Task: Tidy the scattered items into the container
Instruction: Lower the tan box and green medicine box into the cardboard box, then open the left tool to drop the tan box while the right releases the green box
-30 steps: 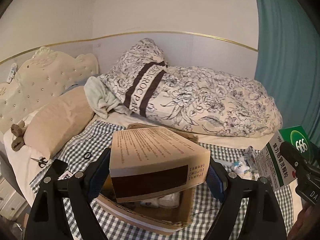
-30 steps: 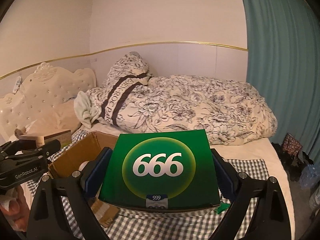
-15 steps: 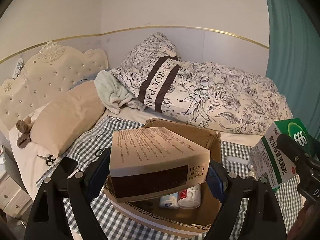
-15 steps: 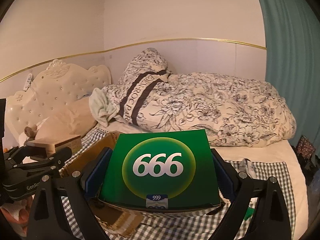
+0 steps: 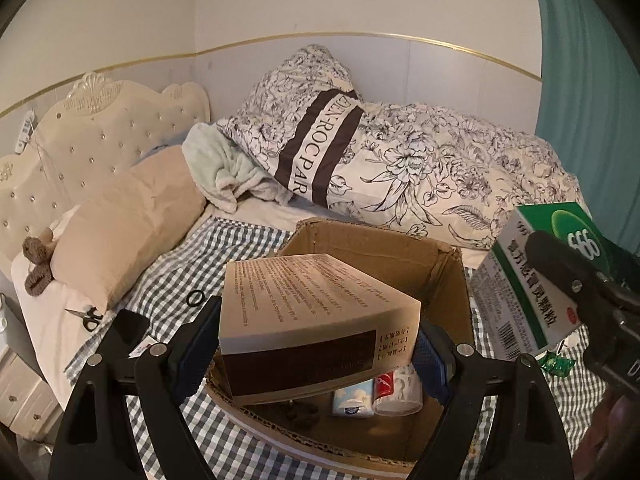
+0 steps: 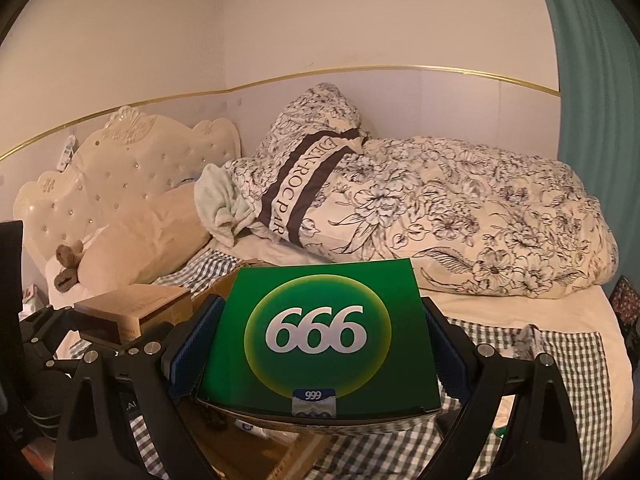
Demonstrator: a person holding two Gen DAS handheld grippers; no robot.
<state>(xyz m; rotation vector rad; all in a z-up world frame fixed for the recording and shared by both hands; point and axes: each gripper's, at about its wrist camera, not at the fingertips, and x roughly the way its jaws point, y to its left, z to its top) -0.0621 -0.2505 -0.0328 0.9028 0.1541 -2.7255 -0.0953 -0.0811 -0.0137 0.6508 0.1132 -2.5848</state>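
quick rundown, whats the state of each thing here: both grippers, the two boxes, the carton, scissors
left gripper: shut on the tan box
tan box: held in the air above the open carton
right gripper: shut on the green box
green box: held up, beside the carton, not in it
cardboard carton: open, flaps up, a few small items at the bottom
scissors: closed, lying on the bed by the beige pillow

- The tan box (image 5: 316, 320) hides most of the cardboard container's (image 5: 452, 280) inside.
- Small print on that box is too blurred to read.
- The green box (image 6: 320, 336) blocks the container (right view).
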